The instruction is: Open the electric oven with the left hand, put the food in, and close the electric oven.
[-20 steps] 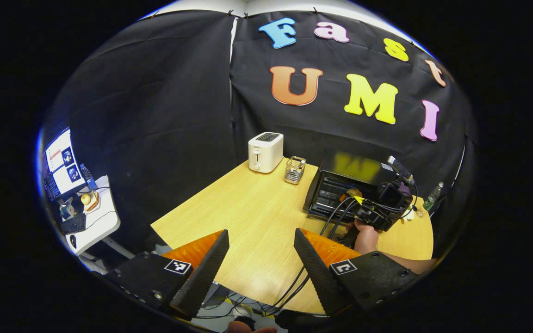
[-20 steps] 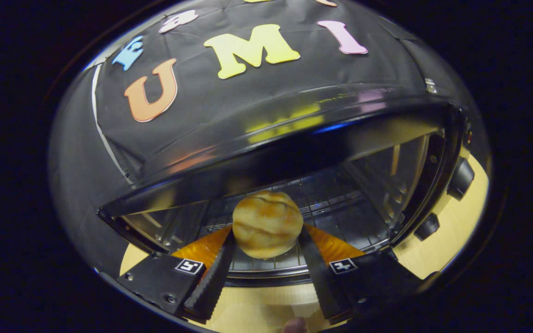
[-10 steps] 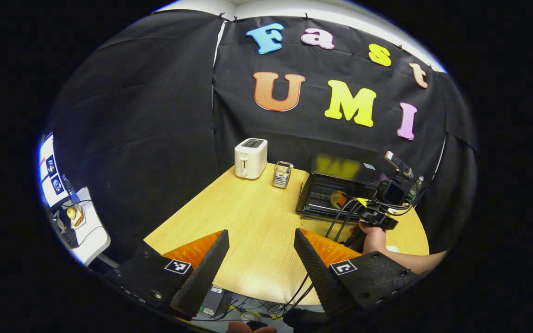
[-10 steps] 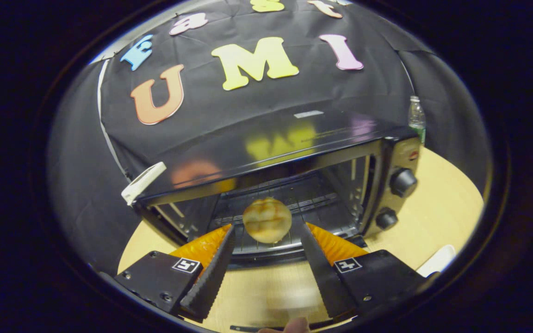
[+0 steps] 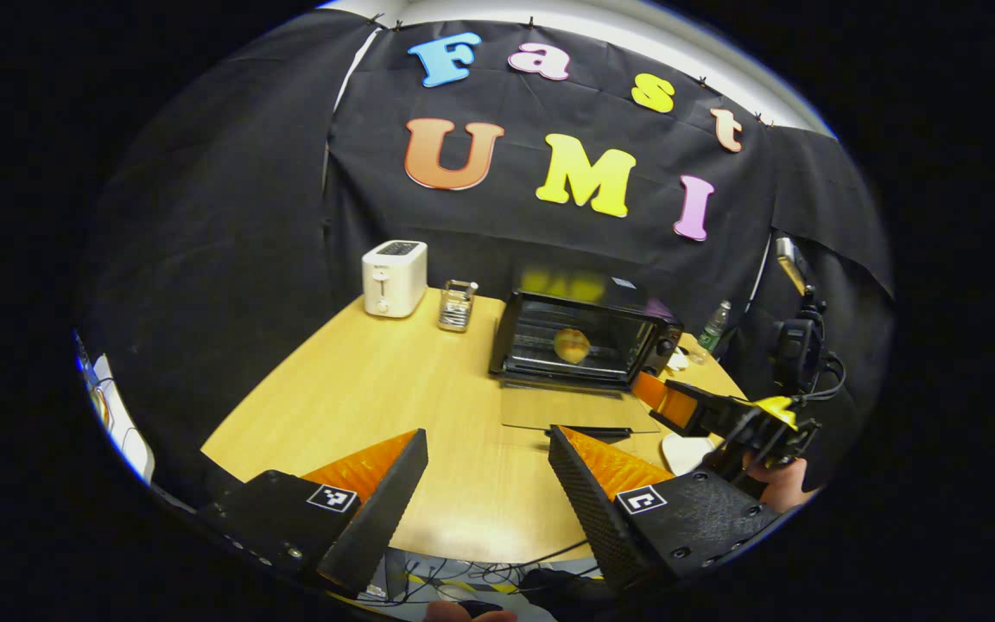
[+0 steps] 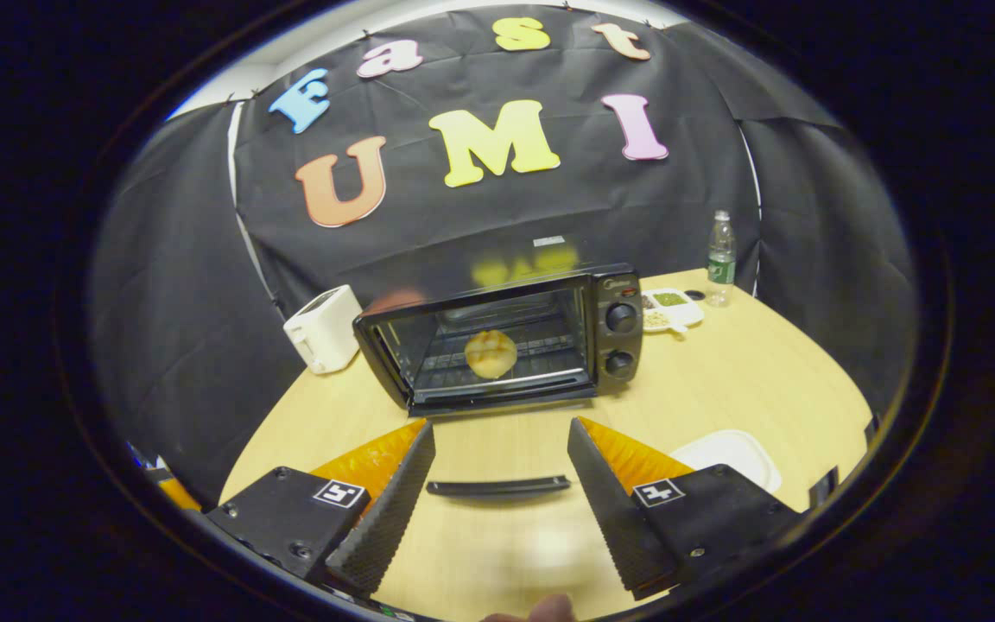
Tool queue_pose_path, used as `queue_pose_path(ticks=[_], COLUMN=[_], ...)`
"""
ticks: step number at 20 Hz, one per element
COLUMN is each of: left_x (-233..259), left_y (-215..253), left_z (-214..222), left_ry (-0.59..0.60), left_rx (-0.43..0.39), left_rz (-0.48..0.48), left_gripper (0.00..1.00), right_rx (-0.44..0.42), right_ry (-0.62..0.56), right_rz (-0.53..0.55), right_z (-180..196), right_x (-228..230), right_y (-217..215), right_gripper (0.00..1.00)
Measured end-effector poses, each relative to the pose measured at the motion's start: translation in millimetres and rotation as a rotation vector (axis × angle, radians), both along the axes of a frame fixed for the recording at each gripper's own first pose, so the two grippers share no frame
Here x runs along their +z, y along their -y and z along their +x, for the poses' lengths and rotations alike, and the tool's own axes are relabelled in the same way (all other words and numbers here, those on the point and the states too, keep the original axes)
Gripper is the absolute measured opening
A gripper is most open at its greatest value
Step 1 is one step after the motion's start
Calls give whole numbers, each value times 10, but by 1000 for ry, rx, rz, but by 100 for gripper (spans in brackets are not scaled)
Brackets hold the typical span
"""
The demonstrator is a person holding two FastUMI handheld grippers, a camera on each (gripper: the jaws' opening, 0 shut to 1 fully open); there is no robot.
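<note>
The black electric oven [image 6: 506, 341] stands at the back of the wooden table with its glass door folded down flat. The door's handle [image 6: 497, 486] lies toward me. A round golden bun [image 6: 490, 353] sits on the rack inside, and in the left gripper view the bun [image 5: 571, 345] shows in the oven [image 5: 584, 345]. My right gripper [image 6: 499, 430] is open and holds nothing, well back from the oven above the door handle. From the left, the right gripper [image 5: 649, 389] hovers right of the door. My left gripper [image 5: 487, 434] is open over the near table.
A white toaster [image 5: 394, 276] and a metal rack [image 5: 457, 305] stand left of the oven. A bottle [image 6: 720, 257] and a small food tray [image 6: 670, 308] are to its right. A white plate [image 6: 726, 453] lies near the front right edge.
The right gripper let go of the bun on the oven rack and drew back from the oven. The left gripper's view swung so the oven sits nearer its middle.
</note>
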State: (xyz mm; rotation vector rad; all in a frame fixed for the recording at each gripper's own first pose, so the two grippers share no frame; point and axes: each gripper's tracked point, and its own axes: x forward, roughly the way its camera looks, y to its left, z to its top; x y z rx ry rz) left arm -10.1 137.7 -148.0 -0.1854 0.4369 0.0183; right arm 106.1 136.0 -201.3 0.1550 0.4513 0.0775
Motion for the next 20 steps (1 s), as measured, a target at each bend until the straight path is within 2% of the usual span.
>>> queue_pose_path(ticks=[4,10,15,20], left_x=[-293,-973,-1566,-1902], left_y=[404,1067,1316,1352], left_z=[139,388,798,1204], left_ry=[-35,-144,-229,-278], left_rx=[-89,-193,-200,-191], left_rz=[-15,-51,-43,7], left_gripper=[93,93,93,93], right_rx=[-16,-100,-199,-278], right_ry=[14,28,-23,-70], right_rz=[-65,-137,-178,-188], right_z=[-438,-790,-1047,-1219], right_x=[169,419,488,485], right_y=[462,1141,1790,2194], right_gripper=[97,98,98,98])
